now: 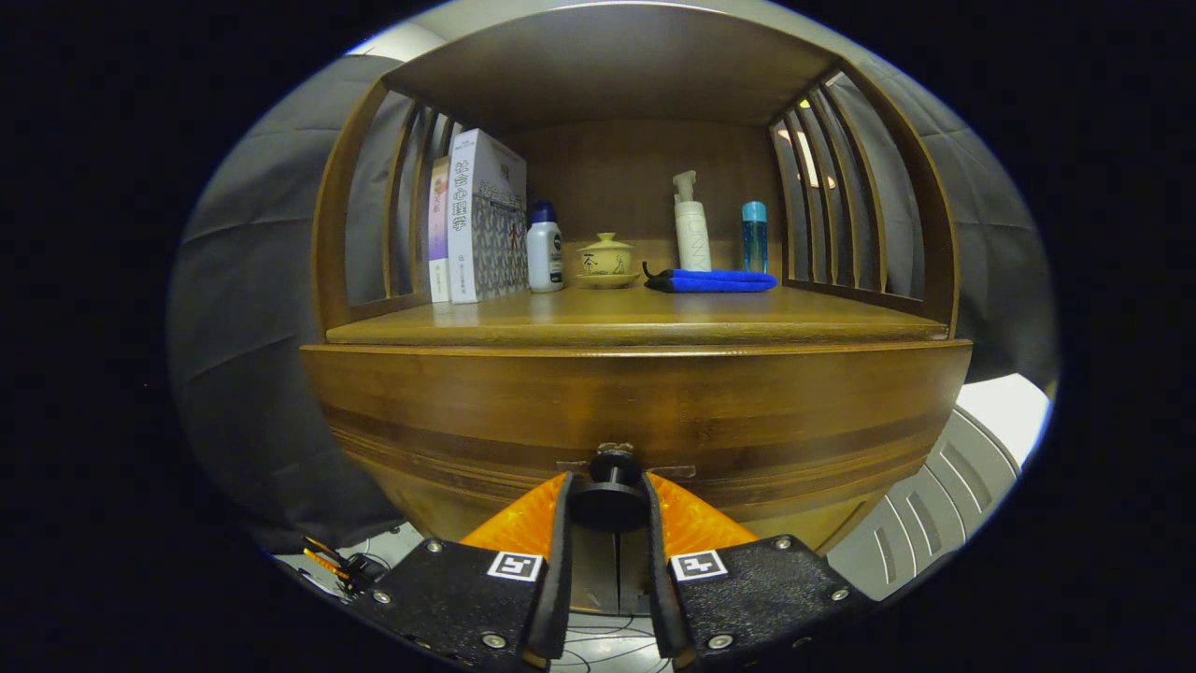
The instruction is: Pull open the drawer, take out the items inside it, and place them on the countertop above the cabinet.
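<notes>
A wooden cabinet fills the scene, its closed drawer front (635,411) curving across just ahead of my fingers. A black round knob (609,500) sticks out from the drawer's lower middle. My gripper (609,495) has its orange fingers (523,523) on both sides of that knob, the black pads pressing its left and right flanks. The countertop (635,322) lies above the drawer, bare along its front strip. The drawer's inside is hidden.
At the back of the countertop stand two books (472,220), a white bottle with a blue cap (544,250), a lidded tea bowl on a saucer (606,260), a white pump bottle (690,224), a blue bottle (754,236) and a folded blue cloth (715,280). Slatted side walls enclose the shelf.
</notes>
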